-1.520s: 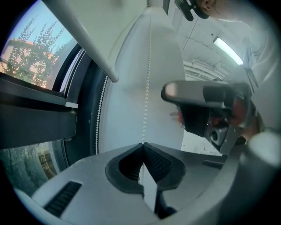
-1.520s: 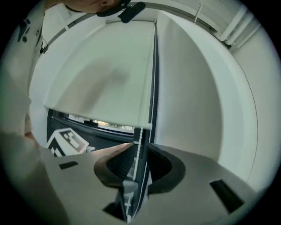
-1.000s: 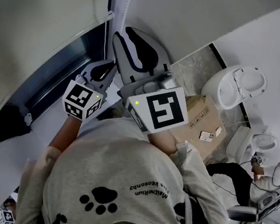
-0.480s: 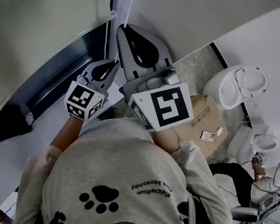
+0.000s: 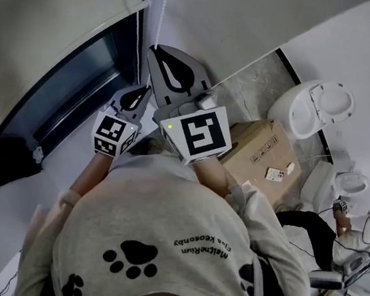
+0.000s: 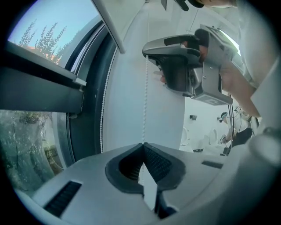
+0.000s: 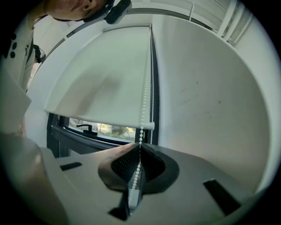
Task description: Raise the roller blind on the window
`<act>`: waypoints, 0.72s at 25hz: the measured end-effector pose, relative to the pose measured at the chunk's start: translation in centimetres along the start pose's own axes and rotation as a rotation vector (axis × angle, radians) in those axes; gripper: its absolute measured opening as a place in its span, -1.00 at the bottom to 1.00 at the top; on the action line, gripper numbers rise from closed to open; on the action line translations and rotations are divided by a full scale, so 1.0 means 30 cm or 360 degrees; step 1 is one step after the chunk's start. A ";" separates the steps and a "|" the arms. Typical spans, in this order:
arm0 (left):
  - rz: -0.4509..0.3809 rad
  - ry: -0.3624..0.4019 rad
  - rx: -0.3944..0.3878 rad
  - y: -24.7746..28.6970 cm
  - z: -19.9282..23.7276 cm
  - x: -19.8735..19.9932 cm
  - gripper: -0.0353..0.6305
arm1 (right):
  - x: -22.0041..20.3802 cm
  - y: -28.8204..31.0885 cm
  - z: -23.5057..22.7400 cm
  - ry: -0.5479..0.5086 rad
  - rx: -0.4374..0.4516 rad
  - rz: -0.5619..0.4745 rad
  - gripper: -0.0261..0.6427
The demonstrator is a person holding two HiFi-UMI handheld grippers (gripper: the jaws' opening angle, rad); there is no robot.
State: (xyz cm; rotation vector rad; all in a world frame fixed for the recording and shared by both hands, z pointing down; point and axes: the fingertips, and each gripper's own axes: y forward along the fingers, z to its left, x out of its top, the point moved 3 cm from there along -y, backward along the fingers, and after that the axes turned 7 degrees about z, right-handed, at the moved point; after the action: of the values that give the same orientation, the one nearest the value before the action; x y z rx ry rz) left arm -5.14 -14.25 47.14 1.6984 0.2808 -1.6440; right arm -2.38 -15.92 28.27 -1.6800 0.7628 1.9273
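Fingers (image 7: 123, 165) of left gripper (image 6: 143, 145) and right gripper (image 7: 139, 149) pinch the bead chain (image 7: 145, 88) beside the roller blind (image 7: 101, 79); probably limp, slippery: clamp across beads.

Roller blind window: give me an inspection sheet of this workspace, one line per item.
Surface: no table; grey tiled floor beside the window.
Job's things: roller blind covers most of the window, with a strip of glass showing under its bottom bar; bead chain hangs at its right edge.
Clutter: cardboard box and white toilet on the floor.
Grippers: right gripper shut on the bead chain; left gripper shut on the same chain, lower down.
Cables: nothing seen at the window.
Surroundings: white wall; seated person off to the side.
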 end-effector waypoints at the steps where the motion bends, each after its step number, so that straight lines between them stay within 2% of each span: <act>1: 0.0014 0.0008 0.0011 0.005 0.001 -0.018 -0.87 | -0.018 0.000 0.003 -0.0001 0.0001 0.0008 -0.89; 13: 0.0234 0.0049 0.0088 0.027 0.034 -0.234 -0.87 | -0.236 0.021 0.049 0.0020 0.0041 0.0161 -0.89; 18: 0.0245 0.0012 0.0085 0.041 0.032 -0.309 -0.87 | -0.314 0.028 0.062 0.0035 0.0042 0.0203 -0.89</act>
State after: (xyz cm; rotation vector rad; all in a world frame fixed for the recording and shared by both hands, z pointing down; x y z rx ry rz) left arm -6.54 -12.64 56.28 1.7216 0.1070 -1.5445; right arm -2.98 -15.19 37.85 -1.6761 0.9200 1.9777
